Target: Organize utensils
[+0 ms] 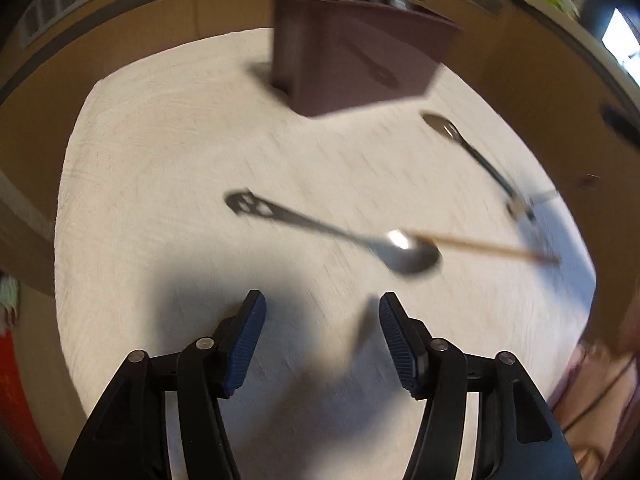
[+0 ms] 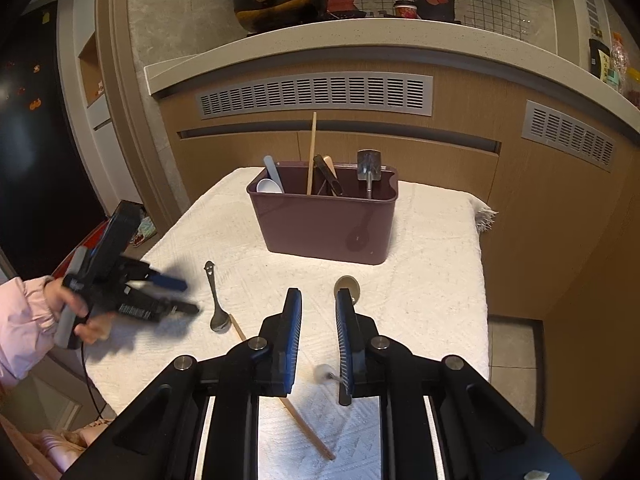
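1. The worktop (image 2: 420, 272) is covered with a white textured cloth, and a maroon utensil bin (image 2: 324, 224) stands on it toward the far edge.
2. The bin holds a white spoon (image 2: 269, 186), an upright chopstick (image 2: 311, 152), a dark utensil and a metal utensil with its end up.
3. A metal spoon with a smiley-face handle end (image 1: 336, 234) lies on the cloth, its bowl touching the tip of a wooden chopstick (image 1: 488, 249).
4. A second metal spoon (image 1: 466, 146) lies further right, well apart from the first.
5. The left hand-held gripper (image 1: 322, 340) hovers over the cloth near the smiley spoon, its jaws apart and empty; the view is blurred.
6. The right hand-held gripper (image 2: 318, 340) has its jaws narrow, with a gap between the pads. The second spoon's handle runs by its right pad, but whether it is gripped cannot be told.
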Available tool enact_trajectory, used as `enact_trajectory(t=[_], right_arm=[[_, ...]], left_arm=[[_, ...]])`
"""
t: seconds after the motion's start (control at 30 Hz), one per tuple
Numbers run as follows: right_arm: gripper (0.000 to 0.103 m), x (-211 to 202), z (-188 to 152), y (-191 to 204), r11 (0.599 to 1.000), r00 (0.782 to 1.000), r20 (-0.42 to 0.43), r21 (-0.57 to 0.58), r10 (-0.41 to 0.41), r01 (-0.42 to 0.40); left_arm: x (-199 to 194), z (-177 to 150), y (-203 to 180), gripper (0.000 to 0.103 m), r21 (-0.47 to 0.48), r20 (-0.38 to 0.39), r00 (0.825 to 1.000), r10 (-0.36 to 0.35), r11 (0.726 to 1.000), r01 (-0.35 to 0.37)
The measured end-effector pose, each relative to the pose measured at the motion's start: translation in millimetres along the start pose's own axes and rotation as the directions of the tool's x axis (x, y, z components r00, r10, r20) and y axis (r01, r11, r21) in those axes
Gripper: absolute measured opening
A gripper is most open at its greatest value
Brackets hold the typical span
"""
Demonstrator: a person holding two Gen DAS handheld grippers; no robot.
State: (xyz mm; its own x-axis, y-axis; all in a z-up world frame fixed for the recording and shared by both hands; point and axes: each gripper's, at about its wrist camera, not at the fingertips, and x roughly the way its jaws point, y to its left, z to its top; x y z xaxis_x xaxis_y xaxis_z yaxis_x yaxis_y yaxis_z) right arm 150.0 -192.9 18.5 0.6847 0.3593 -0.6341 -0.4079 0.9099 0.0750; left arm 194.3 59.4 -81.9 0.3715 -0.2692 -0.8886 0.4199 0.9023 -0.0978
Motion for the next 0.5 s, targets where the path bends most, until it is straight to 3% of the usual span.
enact_trajectory(t=[0.1, 0.27, 0.5], right_arm=[[0.015, 9, -6, 3, 1.000, 1.000, -0.022, -0.020, 0.003, -0.003], [0.016, 31, -36, 4, 0.989, 0.990, -0.140, -0.144, -0.005, -0.016], [0.017, 72, -72, -7, 0.959, 0.958, -0.284, -0.283, -0.048, -0.036]], left_arm=[[-5, -16, -25, 0.063, 0.062, 0.008, 1.000, 0.022, 0.998, -0.023], [-1, -11, -52, 0.064, 0.121, 0.059, 0.994, 0.094, 0.988, -0.101], [14, 1, -67, 0.065, 0.139, 0.043, 0.997, 0.067, 0.988, -0.072]])
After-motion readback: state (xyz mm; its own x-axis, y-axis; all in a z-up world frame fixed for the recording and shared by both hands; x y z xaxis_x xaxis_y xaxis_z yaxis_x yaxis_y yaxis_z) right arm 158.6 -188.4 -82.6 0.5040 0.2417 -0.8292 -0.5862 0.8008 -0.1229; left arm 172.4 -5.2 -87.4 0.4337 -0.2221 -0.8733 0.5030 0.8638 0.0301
